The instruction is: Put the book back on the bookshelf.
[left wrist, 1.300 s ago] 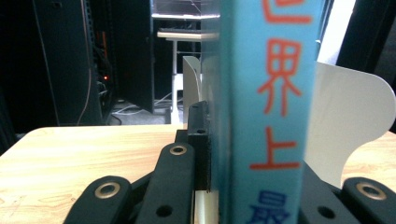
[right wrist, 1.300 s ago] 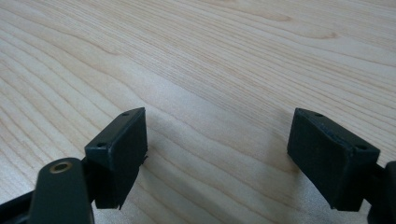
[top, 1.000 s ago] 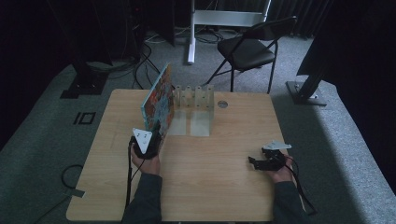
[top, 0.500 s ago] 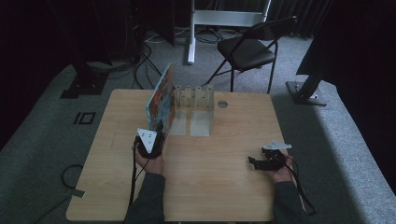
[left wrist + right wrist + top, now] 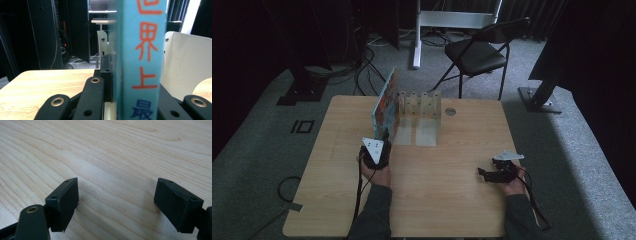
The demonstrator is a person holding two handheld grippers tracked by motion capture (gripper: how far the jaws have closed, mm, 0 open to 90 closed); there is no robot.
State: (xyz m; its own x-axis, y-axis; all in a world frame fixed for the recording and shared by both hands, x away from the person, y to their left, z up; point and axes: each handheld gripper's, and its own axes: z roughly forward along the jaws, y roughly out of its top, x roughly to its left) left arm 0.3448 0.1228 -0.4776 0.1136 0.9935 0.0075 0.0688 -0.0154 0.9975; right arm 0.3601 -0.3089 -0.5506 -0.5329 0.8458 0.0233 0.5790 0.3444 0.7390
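High view is showing the whole wooden table (image 5: 452,200): the left gripper (image 5: 379,142) is sitting a little left of the table's centre, pointing toward 12 o'clock, and it is holding a picture book (image 5: 386,106) that is standing on edge and tilted, its colourful cover facing 9 o'clock. Just at 3 o'clock of the book, a white slotted book rack (image 5: 419,107) is standing near the table's far edge, and the book's far end is lying right beside the rack's left-most divider; whether they are touching cannot be told from here. Beyond the table, at 12 to 1 o'clock, a black folding chair (image 5: 477,52) is standing on the grey carpet.

Left gripper view is giving what the overhead cannot: the book's light-blue spine (image 5: 140,50) with red and blue printed characters is rising straight up between the black jaws, which are pressing on it from both sides, closed down tight on the book. Behind the spine, at 3 o'clock, a white rack divider (image 5: 185,67) is standing close by.

Right gripper view is looking down on bare wood grain. The right gripper (image 5: 116,202) is holding its two black pads (image 5: 63,200) well apart, wide open, with nothing between them. From above, this gripper (image 5: 484,174) is resting low at the table's 4 o'clock side, pointing toward 9 o'clock, well apart from the book.
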